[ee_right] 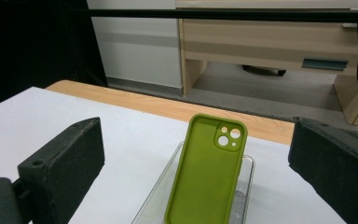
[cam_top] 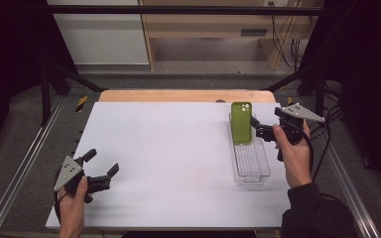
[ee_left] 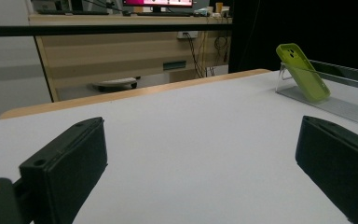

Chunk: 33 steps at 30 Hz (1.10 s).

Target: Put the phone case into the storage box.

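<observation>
High view, white table top (cam_top: 168,163) w/ a wooden edge at 12 o'clock. A green phone case (cam_top: 241,122) leans tilted inside a clear plastic tray (cam_top: 258,171), its top resting on the tray's far end wall, camera cutouts up. The tray sits at about 3 o'clock on the table, long side running 12 to 6. The right gripper (cam_top: 255,126) is held just beside the case at its 3 o'clock side, jaws spread wide, nothing between them; whether a jaw tip touches the case cannot be told. In the right gripper view the case stands centred between the two open jaws, the open inner face toward the camera. The left gripper (cam_top: 103,166) rests at 8 o'clock on the table, well apart from the tray, jaws also apart and empty; its own view shows the case far off at 2 o'clock. Risks, as a judgement: the case only leans, so a nudge from one jaw before the other closes could tip it flat into the tray or slide it sideways. It is soft and hollow, so a squeeze across the edges may buckle it and let it pop out. The tray is light and unheld; pushing on the case could drag or skew the tray toward the table's 3 o'clock edge.
</observation>
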Available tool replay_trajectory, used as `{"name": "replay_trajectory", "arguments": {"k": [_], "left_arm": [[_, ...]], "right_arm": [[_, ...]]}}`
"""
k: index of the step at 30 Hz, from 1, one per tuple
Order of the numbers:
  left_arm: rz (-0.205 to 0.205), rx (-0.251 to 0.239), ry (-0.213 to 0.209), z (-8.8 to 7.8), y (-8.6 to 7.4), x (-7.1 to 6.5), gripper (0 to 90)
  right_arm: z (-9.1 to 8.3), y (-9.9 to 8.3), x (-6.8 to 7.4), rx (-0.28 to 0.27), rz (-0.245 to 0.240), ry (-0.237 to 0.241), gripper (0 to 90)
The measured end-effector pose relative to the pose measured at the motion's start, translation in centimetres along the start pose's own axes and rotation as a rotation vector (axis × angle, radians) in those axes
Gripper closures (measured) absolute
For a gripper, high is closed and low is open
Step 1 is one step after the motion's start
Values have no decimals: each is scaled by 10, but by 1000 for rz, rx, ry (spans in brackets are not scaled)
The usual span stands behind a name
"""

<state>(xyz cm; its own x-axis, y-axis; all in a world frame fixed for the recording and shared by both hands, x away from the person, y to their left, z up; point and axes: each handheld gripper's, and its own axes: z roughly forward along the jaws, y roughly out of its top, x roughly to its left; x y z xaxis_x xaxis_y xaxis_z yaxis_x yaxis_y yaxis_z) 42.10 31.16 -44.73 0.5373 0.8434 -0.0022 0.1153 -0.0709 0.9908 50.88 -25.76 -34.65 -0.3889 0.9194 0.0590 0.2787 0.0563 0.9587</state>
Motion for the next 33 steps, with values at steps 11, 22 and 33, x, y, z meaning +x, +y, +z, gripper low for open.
{"name": "replay_trajectory", "arguments": {"k": [11,22,33], "left_arm": [[1,0,-11,-3,0,-3,15],[-3,1,-1,-11,-1,0,15],[-11,-3,10,-15,-2,3,15]], "right_arm": [[-12,-7,-3,-23,7,10,35],[-22,-14,-9,-35,26,-2,37],[-29,-19,-13,-41,21,-11,38]]}}
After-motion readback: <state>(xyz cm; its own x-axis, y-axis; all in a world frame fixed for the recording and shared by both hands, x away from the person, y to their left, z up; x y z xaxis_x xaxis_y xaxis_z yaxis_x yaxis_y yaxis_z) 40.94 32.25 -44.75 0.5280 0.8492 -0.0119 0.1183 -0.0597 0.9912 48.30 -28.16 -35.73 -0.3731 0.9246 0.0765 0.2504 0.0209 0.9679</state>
